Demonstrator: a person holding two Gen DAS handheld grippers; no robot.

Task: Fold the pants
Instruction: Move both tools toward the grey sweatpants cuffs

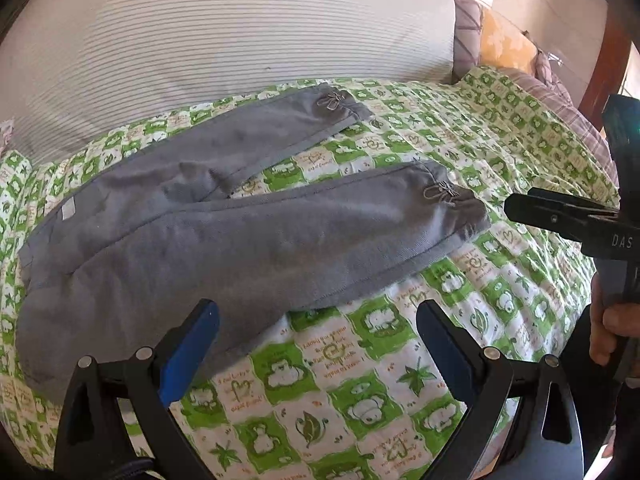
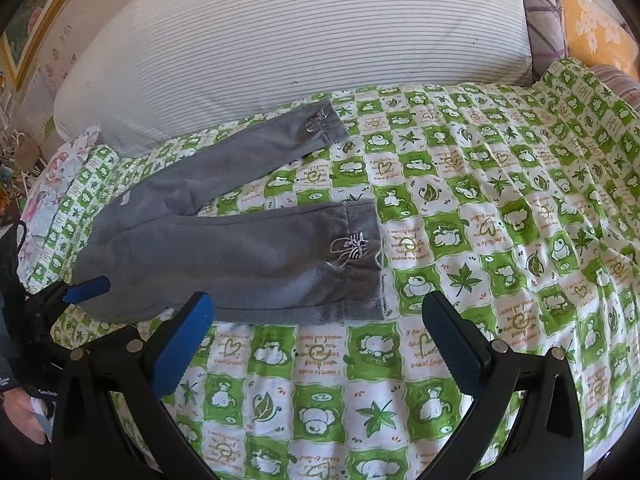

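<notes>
Grey pants (image 1: pixel 192 236) lie flat on the green-and-white checked bedspread (image 1: pixel 360 380), waist at the left, both legs spread apart toward the right. Each cuff carries a small bow (image 2: pixel 354 246). My left gripper (image 1: pixel 318 320) hovers open over the near edge of the lower leg, nothing between its blue pads. In the right wrist view the same pants (image 2: pixel 224 256) lie ahead and left, and my right gripper (image 2: pixel 318 314) stands open just in front of the near cuff, holding nothing. The right gripper's black body (image 1: pixel 560 220) shows at the right of the left wrist view.
A large striped white pillow (image 2: pixel 300 40) lies behind the pants. Purple and orange cushions (image 1: pixel 500 40) sit at the back right. A floral cloth (image 2: pixel 52 184) lies at the bed's left end. A hand (image 1: pixel 612 328) grips the right tool.
</notes>
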